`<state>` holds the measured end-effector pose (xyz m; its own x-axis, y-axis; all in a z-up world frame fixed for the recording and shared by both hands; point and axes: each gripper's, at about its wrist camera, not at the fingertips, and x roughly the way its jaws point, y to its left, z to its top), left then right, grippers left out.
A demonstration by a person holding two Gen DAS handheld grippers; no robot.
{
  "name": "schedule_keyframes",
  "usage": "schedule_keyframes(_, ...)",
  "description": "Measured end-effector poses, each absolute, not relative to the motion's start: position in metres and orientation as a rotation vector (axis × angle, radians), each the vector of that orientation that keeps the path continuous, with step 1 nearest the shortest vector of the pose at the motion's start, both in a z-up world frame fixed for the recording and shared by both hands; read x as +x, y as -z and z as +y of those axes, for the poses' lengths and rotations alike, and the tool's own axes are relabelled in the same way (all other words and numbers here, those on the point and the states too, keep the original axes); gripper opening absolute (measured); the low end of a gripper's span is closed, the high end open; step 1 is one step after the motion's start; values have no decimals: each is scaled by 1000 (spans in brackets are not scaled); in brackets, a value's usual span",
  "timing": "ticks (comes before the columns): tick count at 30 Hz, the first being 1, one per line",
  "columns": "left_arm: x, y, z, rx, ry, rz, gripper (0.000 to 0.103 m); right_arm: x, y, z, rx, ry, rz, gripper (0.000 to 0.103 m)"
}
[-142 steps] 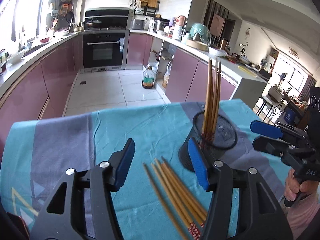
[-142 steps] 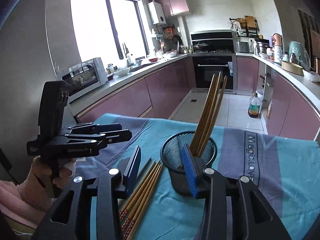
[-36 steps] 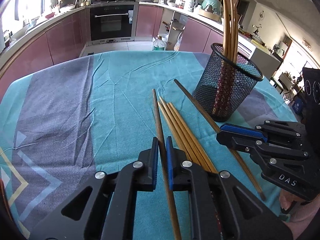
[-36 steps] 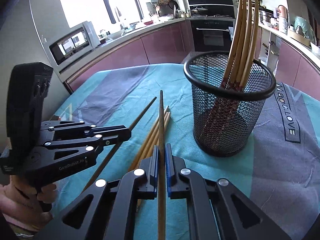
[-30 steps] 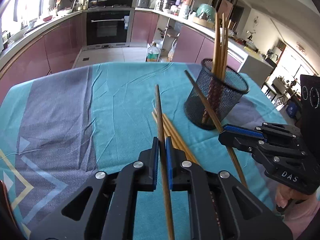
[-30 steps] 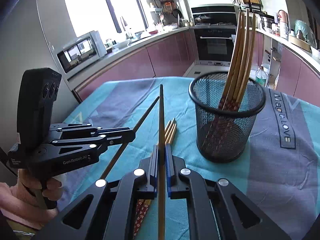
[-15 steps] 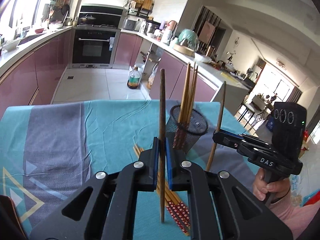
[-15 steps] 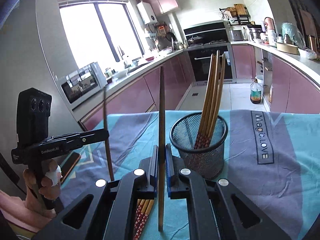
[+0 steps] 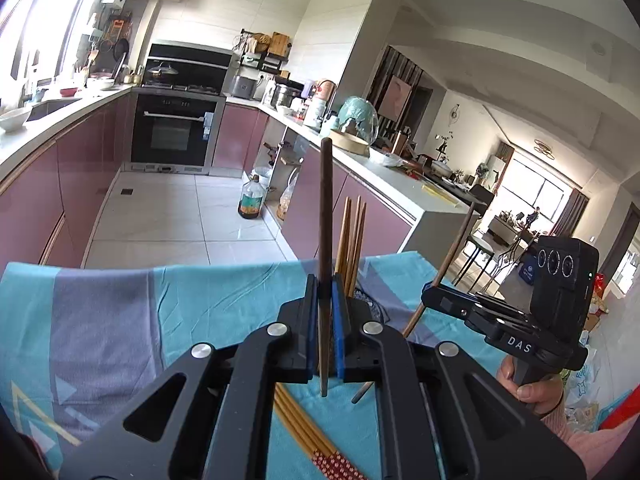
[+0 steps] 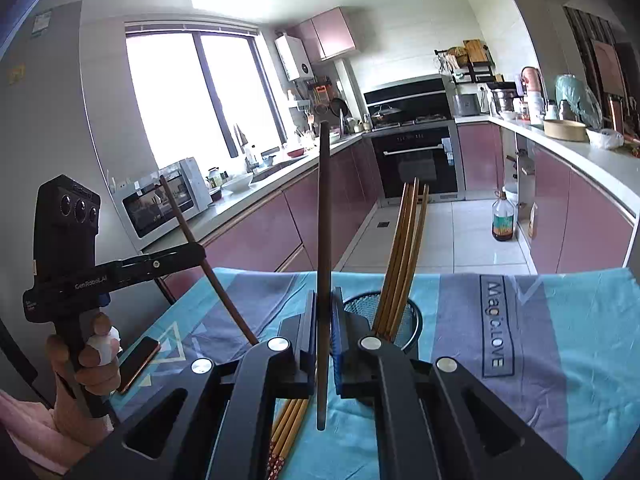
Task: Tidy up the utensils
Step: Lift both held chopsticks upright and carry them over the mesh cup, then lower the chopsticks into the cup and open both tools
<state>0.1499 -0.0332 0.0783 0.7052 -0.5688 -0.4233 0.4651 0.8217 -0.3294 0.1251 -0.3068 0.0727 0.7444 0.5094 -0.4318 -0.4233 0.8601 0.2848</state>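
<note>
I had a dark chopstick clamped in each tool. In the left wrist view the left gripper [image 9: 325,308] was clenched on its dark chopstick [image 9: 325,216], which stood nearly upright through the centre of the frame, its tip hanging free above the cloth. In the right wrist view the right gripper [image 10: 323,312] pinched the second dark chopstick [image 10: 323,240] in much the same way, upright at frame centre.

What mattered to me was where the mesh holder [image 10: 404,320] lay. From the right camera its rim sat just right of and beyond my blue pads, lower centre of the frame, with the pale chopsticks [image 10: 404,248] already in it fanning up and to the right. From the left camera the holder was almost wholly hidden behind the tool; only those pale sticks rose just right of centre. I judged the right tool the nearer one, and both sticks already ran along the axis they needed for dropping in.

The room above the rim looked open on its left side, while the leaning sticks crowded the right. The loose chopsticks [image 10: 286,424] lay on the teal tablecloth [image 10: 580,340] at bottom centre, under the tools. A phone [image 10: 138,364] lay at lower left, near the table edge, well clear of the holder.
</note>
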Motion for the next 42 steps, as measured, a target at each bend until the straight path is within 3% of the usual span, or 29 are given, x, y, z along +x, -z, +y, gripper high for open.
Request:
schedule_keyframes(21,169,-140,-76,-142,621,425,7,150,-120,-316,136,-461,387,5)
schedule_keyframes(42,209,-66,-113,34,632,670,8,195,-44,-300,141,-425,656,6)
